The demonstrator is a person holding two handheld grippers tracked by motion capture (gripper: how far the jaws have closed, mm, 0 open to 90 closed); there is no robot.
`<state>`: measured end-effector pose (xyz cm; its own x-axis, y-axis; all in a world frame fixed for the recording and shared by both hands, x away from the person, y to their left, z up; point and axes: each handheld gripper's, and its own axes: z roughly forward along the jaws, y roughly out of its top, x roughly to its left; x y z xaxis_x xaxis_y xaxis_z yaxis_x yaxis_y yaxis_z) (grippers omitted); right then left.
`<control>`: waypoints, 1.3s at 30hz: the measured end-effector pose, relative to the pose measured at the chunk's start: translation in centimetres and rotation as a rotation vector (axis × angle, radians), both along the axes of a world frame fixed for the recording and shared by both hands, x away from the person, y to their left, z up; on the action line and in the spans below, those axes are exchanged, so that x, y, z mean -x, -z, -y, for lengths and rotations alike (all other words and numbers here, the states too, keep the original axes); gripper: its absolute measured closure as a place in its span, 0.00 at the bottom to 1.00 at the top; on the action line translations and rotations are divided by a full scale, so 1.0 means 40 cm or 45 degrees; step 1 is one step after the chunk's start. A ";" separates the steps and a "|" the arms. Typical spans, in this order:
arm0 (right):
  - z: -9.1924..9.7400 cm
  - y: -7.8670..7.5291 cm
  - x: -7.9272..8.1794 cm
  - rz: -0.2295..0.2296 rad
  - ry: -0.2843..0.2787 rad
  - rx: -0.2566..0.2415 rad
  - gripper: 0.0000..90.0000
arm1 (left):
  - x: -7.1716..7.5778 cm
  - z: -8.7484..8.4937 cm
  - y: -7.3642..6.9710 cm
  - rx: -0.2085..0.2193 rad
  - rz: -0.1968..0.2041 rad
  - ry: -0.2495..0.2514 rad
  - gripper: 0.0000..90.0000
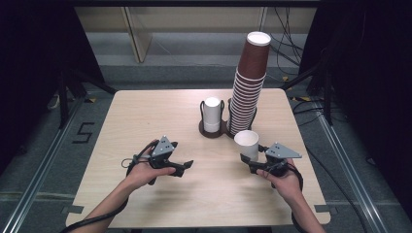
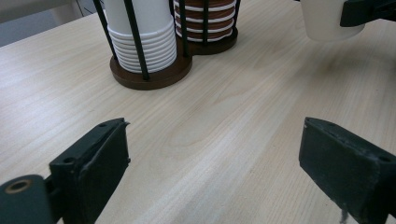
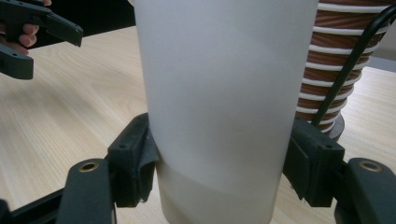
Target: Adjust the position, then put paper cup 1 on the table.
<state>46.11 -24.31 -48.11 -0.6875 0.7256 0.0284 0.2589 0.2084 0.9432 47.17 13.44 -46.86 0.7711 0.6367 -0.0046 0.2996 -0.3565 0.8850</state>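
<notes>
I count 2 grippers, 1 in each of my hands, and 1 light wooden table under them. On the table stands 1 dark round-based cup holder with 2 wells and thin black upright rods. The left well holds 1 short stack of white cups; from the left gripper view I make out roughly 9 nested rims at its foot, though I cannot count them exactly. The right well holds 1 tall stack of brown cups with white rims, far too many and too small for me to number, leaning slightly to the right at the top.

There is 1 loose white cup, upright and mouth up, just in front of the brown stack. My right gripper has it: in the right gripper view the 2 black jaws press against the cup's wall on either side, low on its body, clamped on it. Whether the cup's base touches the table I cannot tell.

My left gripper is over the bare wood at the left front, well apart from the holder. Its 2 jaws stand wide apart with nothing between them but table, touching nothing that I can see. My left hand wraps its handle; my right hand does the same.
</notes>
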 end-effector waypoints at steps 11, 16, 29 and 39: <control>-0.011 0.007 -0.002 -0.027 -0.039 0.045 0.37 | 0.002 -0.001 0.000 -0.005 0.002 0.001 0.09; -0.023 0.011 -0.003 -0.053 -0.061 0.125 0.37 | 0.002 0.000 0.001 -0.008 0.001 0.002 0.09; -0.036 0.029 -0.001 -0.134 -0.070 0.221 0.37 | 0.003 0.007 0.004 -0.007 0.005 0.027 0.09; -0.039 0.041 -0.003 -0.163 -0.075 0.271 0.37 | 0.004 0.006 0.005 -0.013 0.004 0.020 0.09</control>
